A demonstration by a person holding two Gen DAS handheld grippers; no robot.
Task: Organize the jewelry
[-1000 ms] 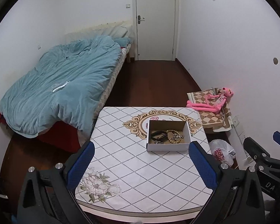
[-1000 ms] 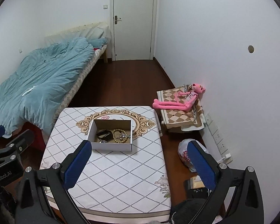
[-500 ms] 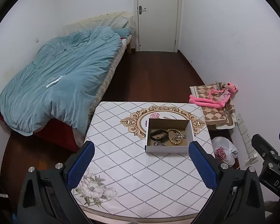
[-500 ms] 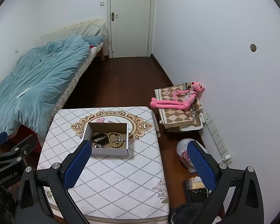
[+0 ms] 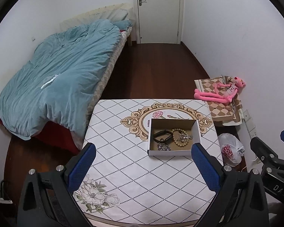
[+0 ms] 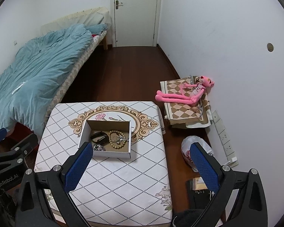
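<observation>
Both views have drawn nearer the table over the last second, so the approach to the jewelry is under way. Left tongs and right tongs gape wide, holding and touching nothing. The box, ahead of both, contains beads, a black band and a chain.

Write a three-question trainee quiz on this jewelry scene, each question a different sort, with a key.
1. True or false: the left gripper holds the black band.
2. Multiple choice: the beaded bracelet lies A) on the bed, B) in the cardboard box, C) on the floor.
3. Fill in: the box stands on the patterned ___.

Key:
1. False; the jaws of both the left and the right gripper are open and empty.
2. B.
3. Table.
</observation>
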